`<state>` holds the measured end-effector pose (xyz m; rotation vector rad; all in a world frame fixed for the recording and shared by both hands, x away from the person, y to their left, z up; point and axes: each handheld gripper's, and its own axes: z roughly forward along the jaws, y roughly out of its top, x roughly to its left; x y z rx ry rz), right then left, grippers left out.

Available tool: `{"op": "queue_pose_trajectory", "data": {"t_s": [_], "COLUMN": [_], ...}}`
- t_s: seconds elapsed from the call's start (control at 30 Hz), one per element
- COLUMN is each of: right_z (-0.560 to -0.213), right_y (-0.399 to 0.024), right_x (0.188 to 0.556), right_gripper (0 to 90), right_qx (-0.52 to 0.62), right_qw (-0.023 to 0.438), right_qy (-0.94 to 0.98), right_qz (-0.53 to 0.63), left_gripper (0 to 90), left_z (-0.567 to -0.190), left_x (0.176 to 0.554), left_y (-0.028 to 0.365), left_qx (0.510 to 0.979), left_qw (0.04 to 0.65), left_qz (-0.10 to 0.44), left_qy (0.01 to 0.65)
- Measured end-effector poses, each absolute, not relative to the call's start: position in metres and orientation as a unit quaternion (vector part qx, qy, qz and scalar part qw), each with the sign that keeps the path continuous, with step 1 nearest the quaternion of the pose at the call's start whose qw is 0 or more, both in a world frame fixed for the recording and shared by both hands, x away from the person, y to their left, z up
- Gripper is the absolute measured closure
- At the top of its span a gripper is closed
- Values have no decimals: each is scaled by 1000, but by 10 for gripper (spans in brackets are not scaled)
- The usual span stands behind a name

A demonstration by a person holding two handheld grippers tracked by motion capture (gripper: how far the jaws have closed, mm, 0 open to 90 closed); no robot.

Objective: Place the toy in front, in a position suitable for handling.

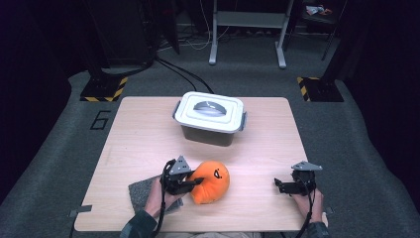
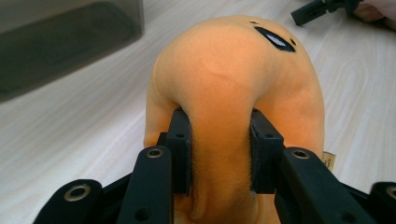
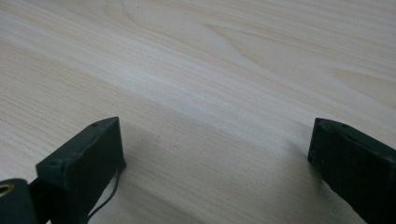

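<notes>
An orange plush toy (image 1: 210, 181) with a black mark on its face lies on the wooden table (image 1: 143, 134) near the front edge. My left gripper (image 1: 198, 182) comes at it from the left and is shut on it. In the left gripper view the two black pads (image 2: 180, 144) press into a fold of the orange plush toy (image 2: 233, 70), which bulges above them. My right gripper (image 1: 278, 184) rests at the front right, apart from the toy. Its jaws stand open over bare wood in the right gripper view, where the right gripper (image 3: 217, 140) holds nothing.
A grey box with a white lid and handle (image 1: 210, 116) stands at the back middle of the table; its dark wall (image 2: 65, 42) shows beyond the toy. A grey mat (image 1: 141, 191) lies under my left hand. Table legs and cables are on the floor behind.
</notes>
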<state>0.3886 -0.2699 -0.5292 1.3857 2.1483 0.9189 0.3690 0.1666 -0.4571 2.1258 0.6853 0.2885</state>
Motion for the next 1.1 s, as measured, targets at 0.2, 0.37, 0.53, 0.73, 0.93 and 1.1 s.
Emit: {"op": "queue_pose_trajectory", "data": {"t_s": [0.2,0.37,0.53,0.73,0.93,1.1], "right_z": [-529,-529,-529,-529,-529,-529], "right_y": [-270,-270,-270,-270,-270,-270], "right_x": [389,389,389,389,389,389], "right_gripper": [26,27,27,27,27,28], "right_qx": [499,499,499,499,499,499], "right_qw": [211,211,211,211,212,211], "right_qy": [773,773,773,773,773,772], "right_qz": [331,331,331,331,331,331], "left_gripper": [668,660,655,648,638,635], "left_z": [-451,-447,-446,-446,-454,-456], "left_x": [384,400,412,426,438,445], "left_y": [169,173,176,178,179,184], "left_qx": [853,851,850,850,852,844], "left_qw": [428,429,430,427,419,430], "left_qz": [125,128,126,128,115,112], "left_qy": [271,274,276,281,292,300]}}
